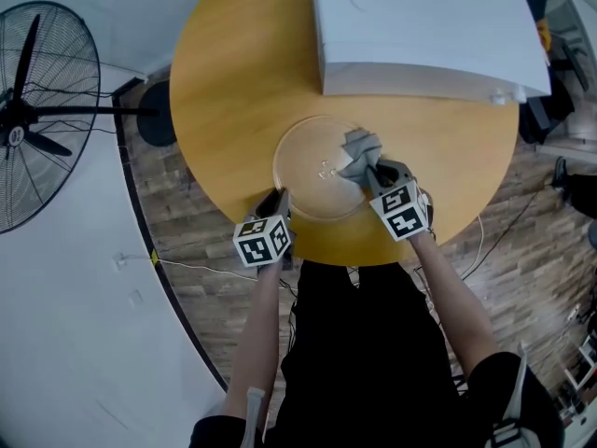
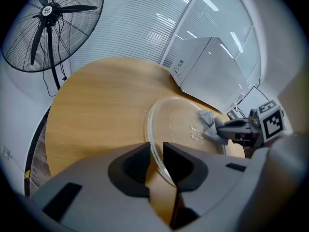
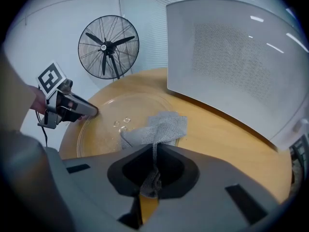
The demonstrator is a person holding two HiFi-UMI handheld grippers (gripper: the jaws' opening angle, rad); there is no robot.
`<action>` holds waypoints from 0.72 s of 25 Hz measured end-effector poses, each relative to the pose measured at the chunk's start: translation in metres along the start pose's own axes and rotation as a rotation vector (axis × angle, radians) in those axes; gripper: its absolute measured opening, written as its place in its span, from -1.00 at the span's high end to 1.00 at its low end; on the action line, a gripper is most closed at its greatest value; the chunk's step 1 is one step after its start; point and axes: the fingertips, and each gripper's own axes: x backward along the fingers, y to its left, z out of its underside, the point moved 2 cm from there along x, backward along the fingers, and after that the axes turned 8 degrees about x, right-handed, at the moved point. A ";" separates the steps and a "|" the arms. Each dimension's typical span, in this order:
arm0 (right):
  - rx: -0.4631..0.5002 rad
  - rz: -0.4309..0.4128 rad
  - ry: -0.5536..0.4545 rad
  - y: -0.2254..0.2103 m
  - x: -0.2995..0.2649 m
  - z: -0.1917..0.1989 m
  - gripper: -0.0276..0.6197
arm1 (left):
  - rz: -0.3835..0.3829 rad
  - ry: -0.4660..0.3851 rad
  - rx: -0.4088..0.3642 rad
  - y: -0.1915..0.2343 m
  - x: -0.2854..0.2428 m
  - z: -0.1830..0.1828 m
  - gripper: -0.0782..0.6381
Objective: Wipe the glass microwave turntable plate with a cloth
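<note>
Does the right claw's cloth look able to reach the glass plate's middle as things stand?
Probably yes: the right claw is shut on the cloth, which lies on the glass plate, with bare glass between it and the centre. The left claw sits across at the rim.

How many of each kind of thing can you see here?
table: 1
glass plate: 1
cloth: 1
microwave: 1
fan: 1
grippers: 2, the left gripper and the right gripper
Total: 7
</note>
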 end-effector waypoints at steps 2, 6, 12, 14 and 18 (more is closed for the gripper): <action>0.010 0.006 -0.003 -0.005 -0.004 -0.006 0.83 | -0.002 0.007 -0.010 0.001 0.000 0.000 0.58; 0.045 0.021 -0.008 -0.014 -0.014 -0.021 0.83 | -0.001 0.009 -0.029 0.002 0.000 0.000 0.58; 0.099 0.037 -0.011 -0.026 -0.031 -0.046 0.83 | 0.015 0.003 -0.025 0.000 0.000 -0.001 0.59; 0.112 0.038 -0.015 -0.028 -0.038 -0.055 0.83 | 0.021 0.002 -0.025 0.001 0.000 -0.001 0.59; 0.133 0.034 -0.019 -0.027 -0.050 -0.067 0.83 | 0.028 0.003 -0.026 0.001 0.000 0.000 0.59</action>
